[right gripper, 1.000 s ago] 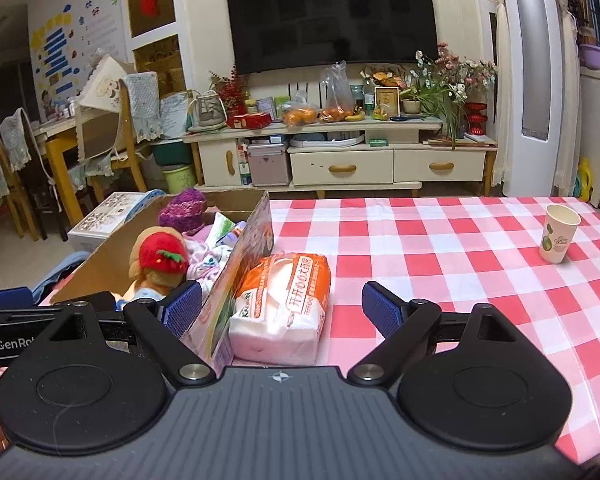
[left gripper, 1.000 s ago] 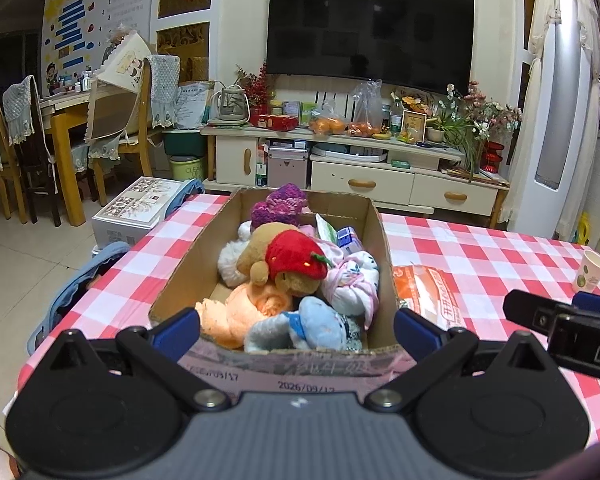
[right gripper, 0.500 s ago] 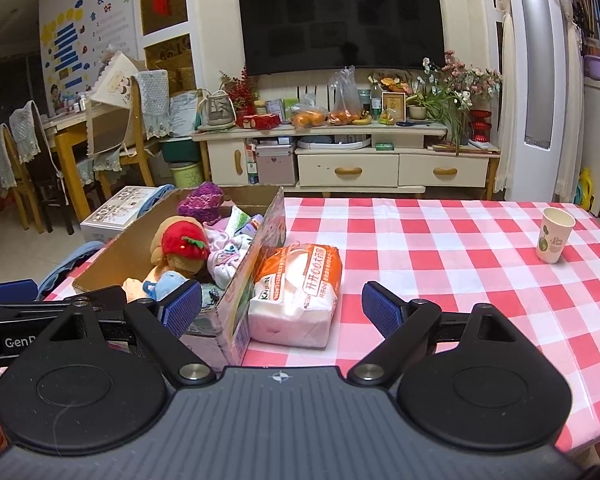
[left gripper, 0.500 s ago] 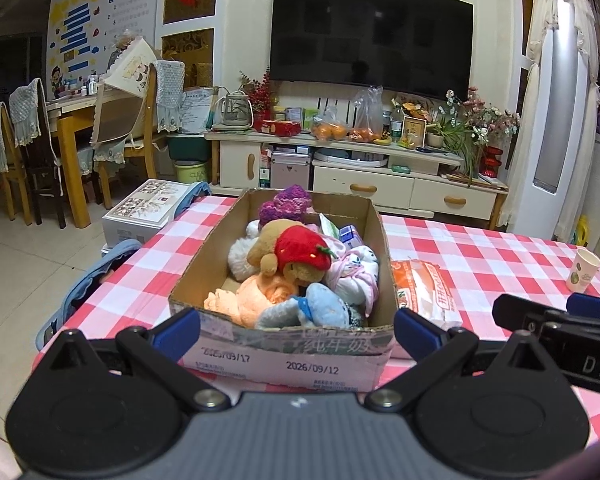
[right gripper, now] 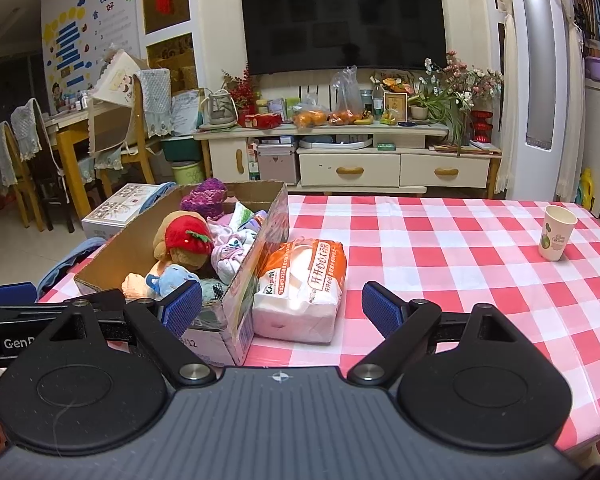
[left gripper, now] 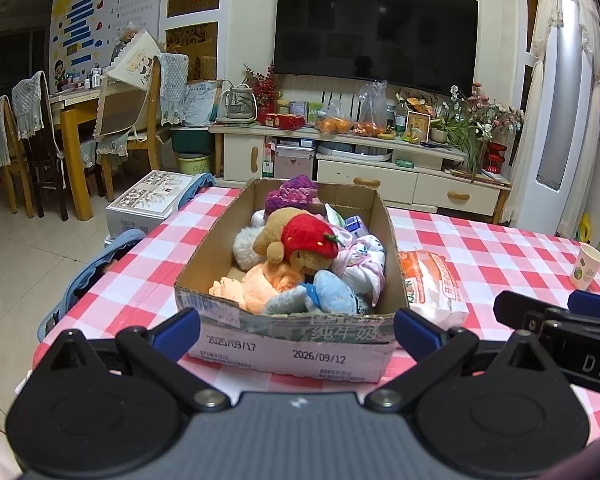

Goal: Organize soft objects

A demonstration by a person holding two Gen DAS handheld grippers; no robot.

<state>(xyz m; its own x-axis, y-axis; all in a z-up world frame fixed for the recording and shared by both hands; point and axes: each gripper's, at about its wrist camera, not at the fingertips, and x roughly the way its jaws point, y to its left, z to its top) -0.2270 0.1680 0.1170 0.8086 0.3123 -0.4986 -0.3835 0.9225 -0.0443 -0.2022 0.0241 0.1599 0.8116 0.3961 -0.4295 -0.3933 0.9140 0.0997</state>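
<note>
We are holding two grippers, left gripper and right gripper, wide and empty, facing one cardboard box of plush toys, one tissue pack and one paper cup.

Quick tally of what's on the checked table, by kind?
Cardboard box: 1
Tissue pack: 1
Paper cup: 1
Total: 3. The soft toys and cloths piled in the box overlap too much to count.
</note>
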